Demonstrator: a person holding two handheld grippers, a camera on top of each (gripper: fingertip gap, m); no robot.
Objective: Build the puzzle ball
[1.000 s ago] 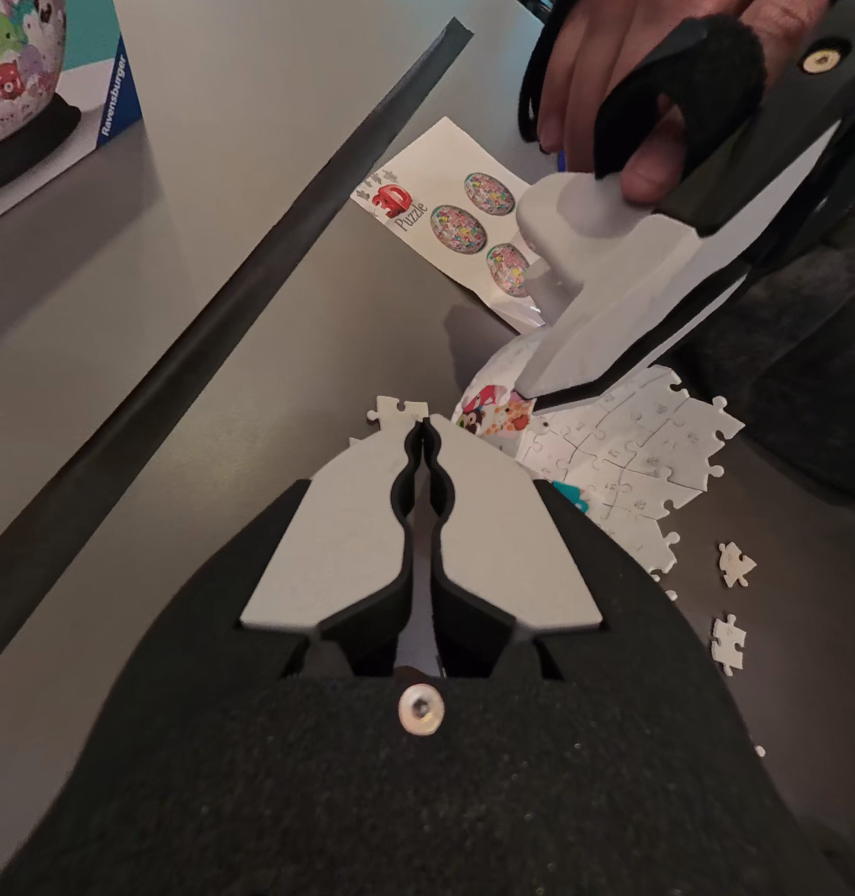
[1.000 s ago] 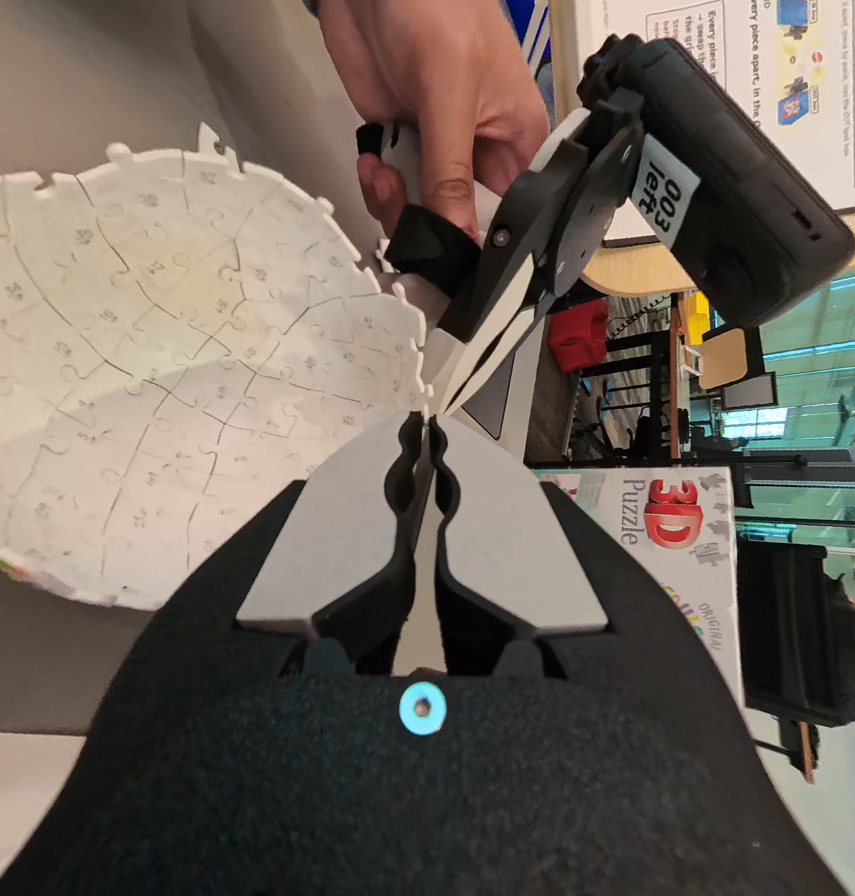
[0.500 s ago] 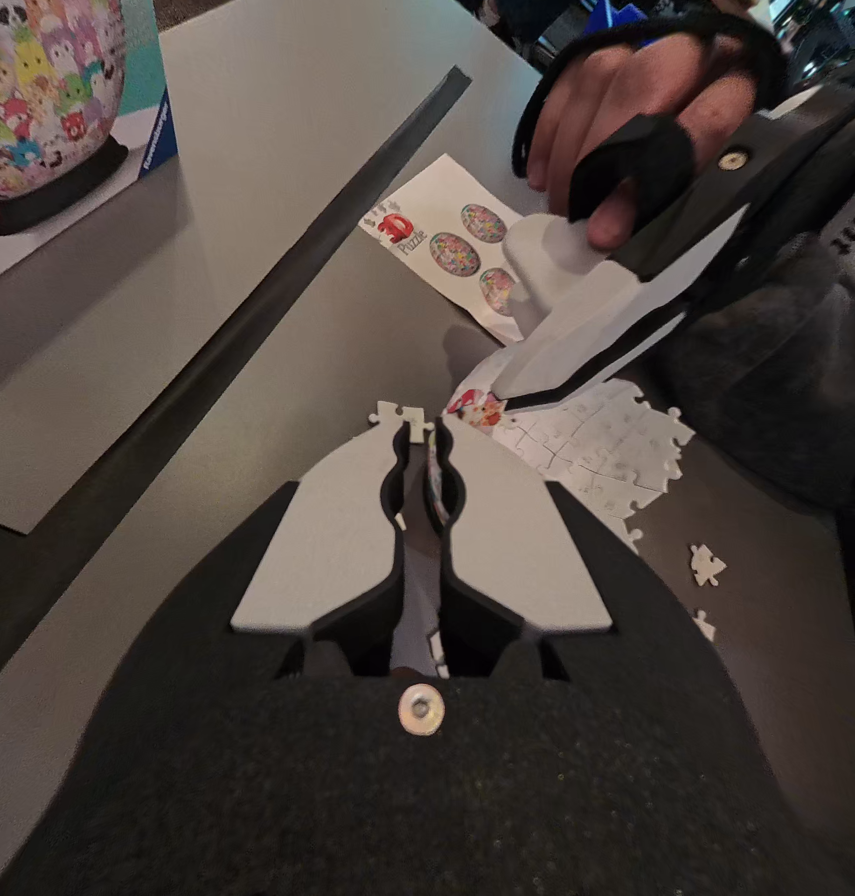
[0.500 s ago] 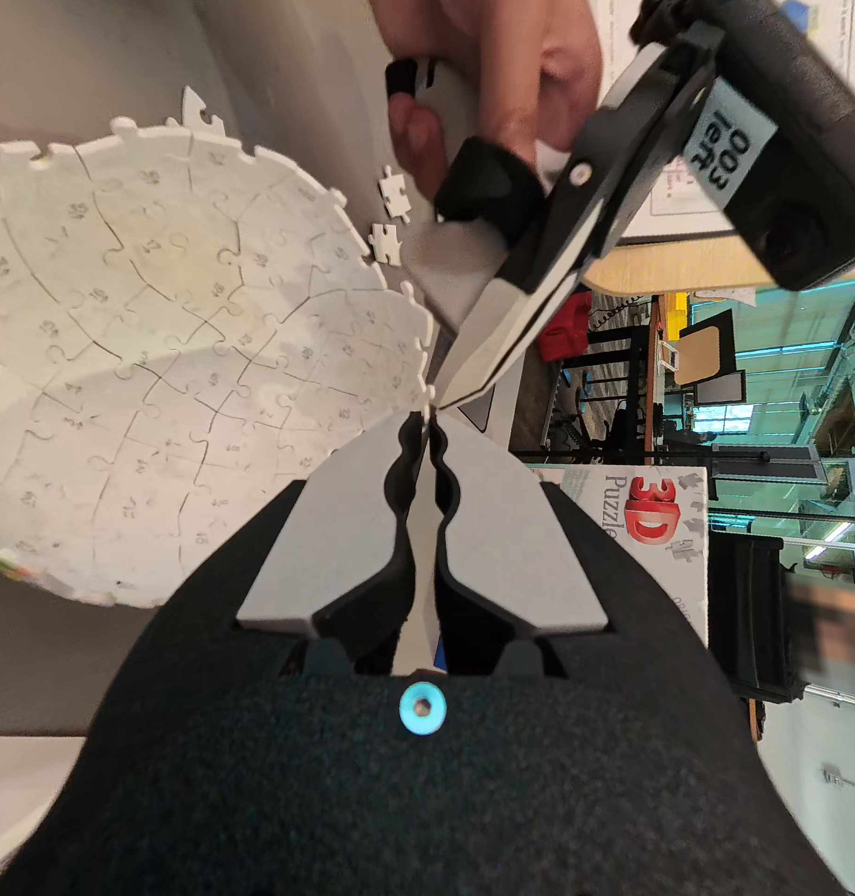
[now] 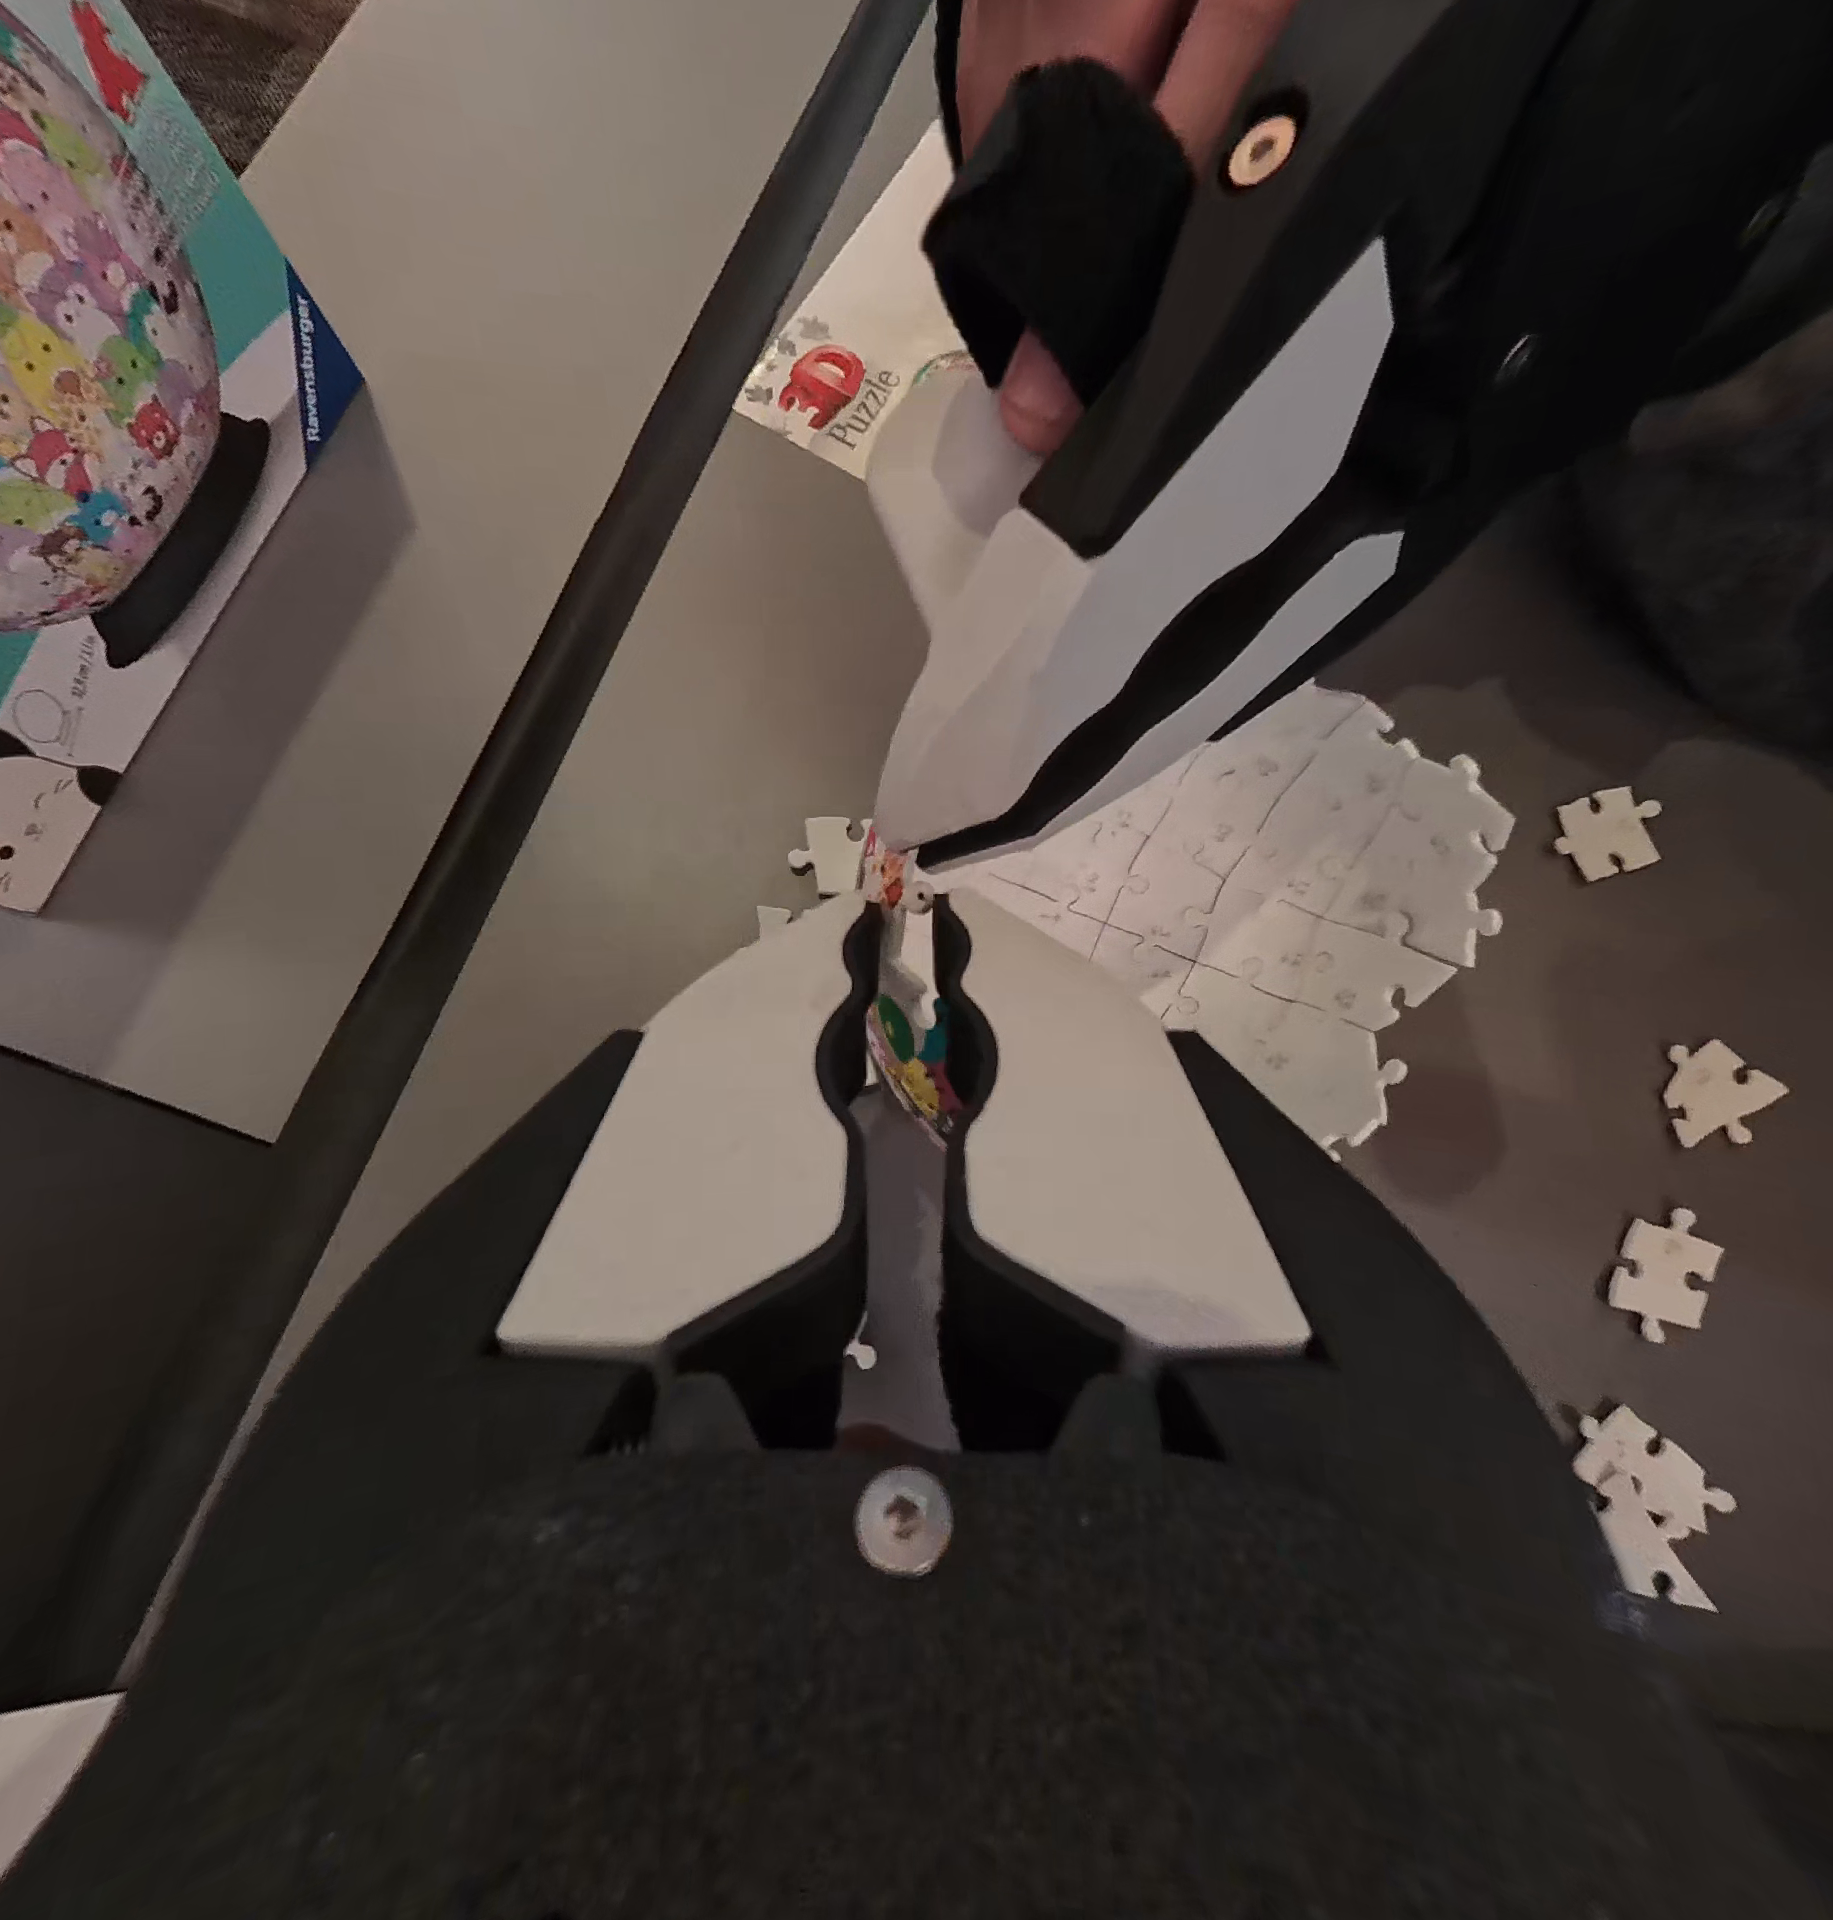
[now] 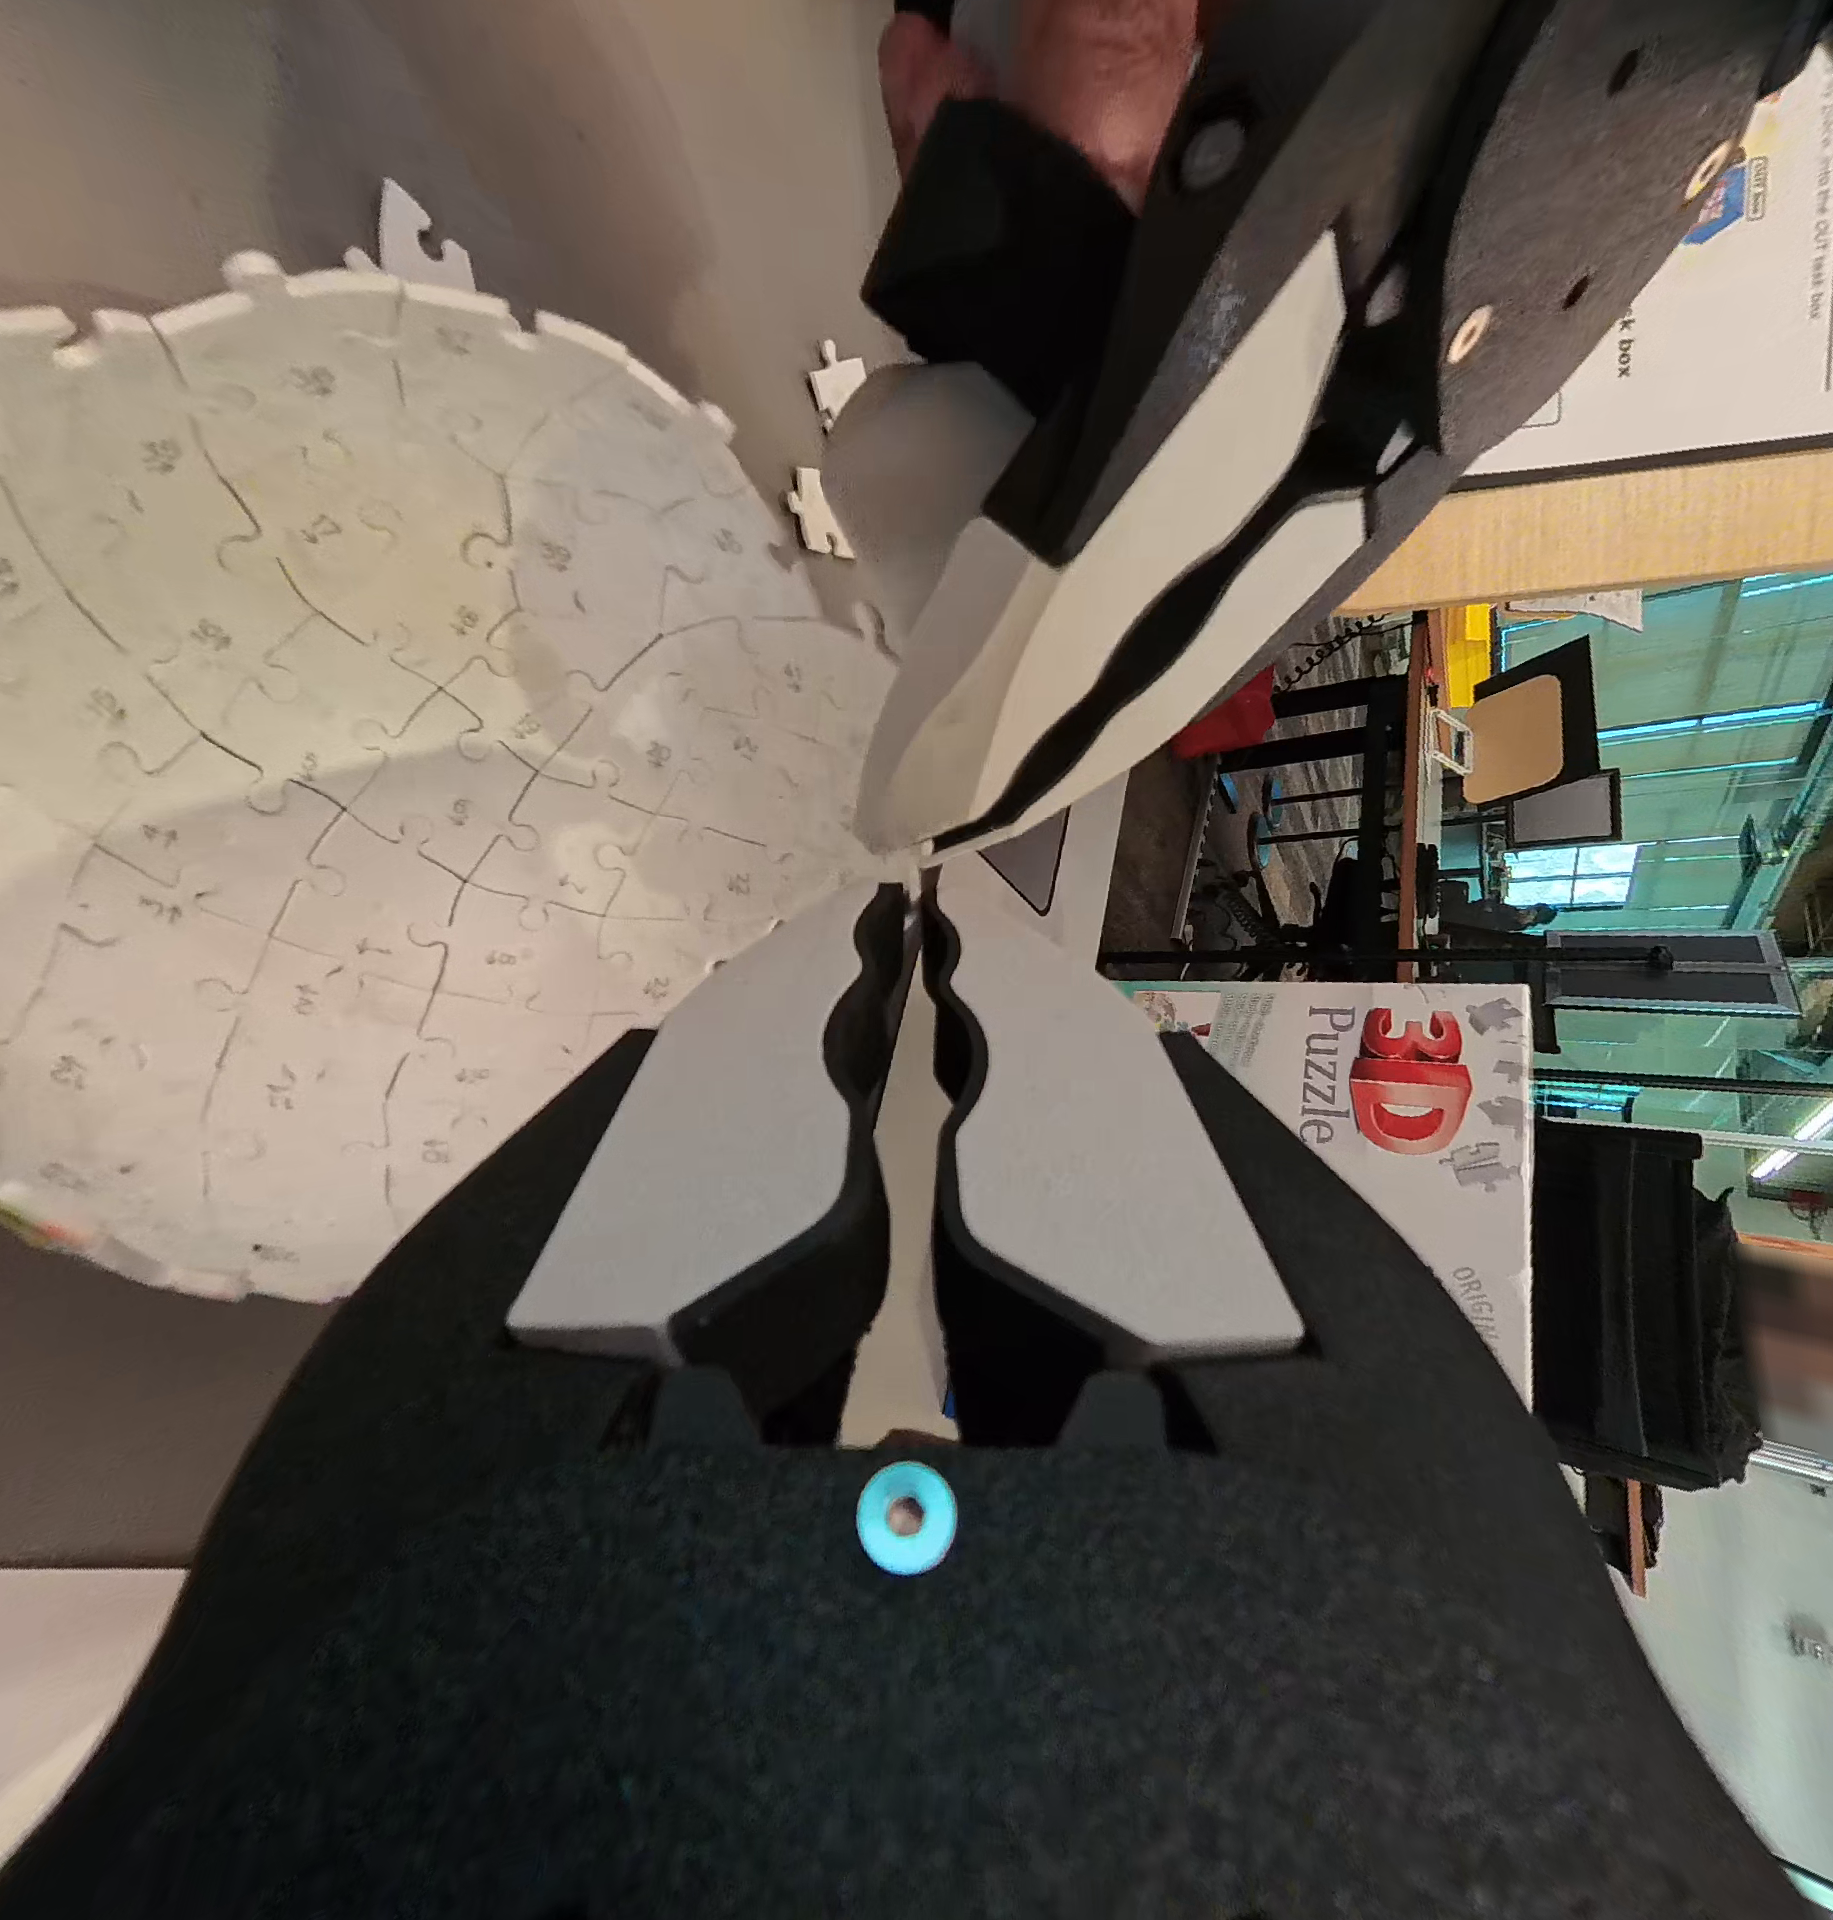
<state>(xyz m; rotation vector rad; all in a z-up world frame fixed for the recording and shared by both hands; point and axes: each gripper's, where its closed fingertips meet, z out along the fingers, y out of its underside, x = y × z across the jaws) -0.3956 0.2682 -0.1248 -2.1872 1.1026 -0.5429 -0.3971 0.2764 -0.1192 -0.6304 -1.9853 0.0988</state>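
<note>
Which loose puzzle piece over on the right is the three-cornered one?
Start at the big white assembled puzzle shell on the dark table. A column of loose white pieces runs down its right side; the second from the top is it, wedge-shaped where its neighbours look squarish.

Left gripper point(image 5: 904, 914), right gripper point(image 6: 914, 902): black felt-like bodies, pale grey wavy-edged jaws, central screws.

A: The left wrist view is dim; the table point(image 5: 600, 312) is pale toward 12 o'clock and falls into shadow from 3 to 5 o'clock.

B: The right wrist view is brighter, daylight from windows around 3 o'clock, and a soft shadow band crosses the assembled puzzle shell point(image 6: 372, 779).

A: Straight edges bow near both frames' rims.

B: The left gripper point(image 6: 907, 852), close in at 1 o'clock, is smeared by motion.
</note>
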